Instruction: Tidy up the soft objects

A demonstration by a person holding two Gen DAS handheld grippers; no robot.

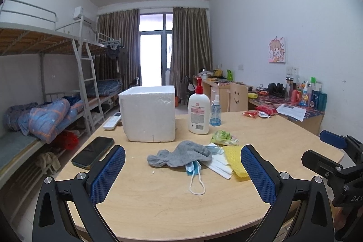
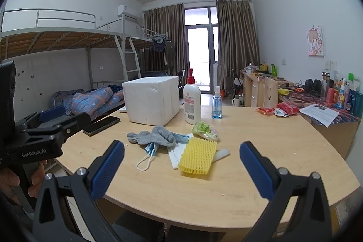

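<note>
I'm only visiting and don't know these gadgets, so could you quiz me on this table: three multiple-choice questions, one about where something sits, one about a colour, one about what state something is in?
1. Where does the grey sock lie?
A. inside the white foam box
B. on the table, partly over the blue face mask
C. on the black phone

2. What colour is the foam net sleeve?
A. yellow
B. red
C. green

3. How do the two grippers stand?
A. both shut on the sock
B. one open, one shut
C. both open, holding nothing

Answers:
1 B, it drapes over the mask in front of the box.
2 A, plainly yellow.
3 C, the left gripper and right gripper have wide, empty gaps.
</note>
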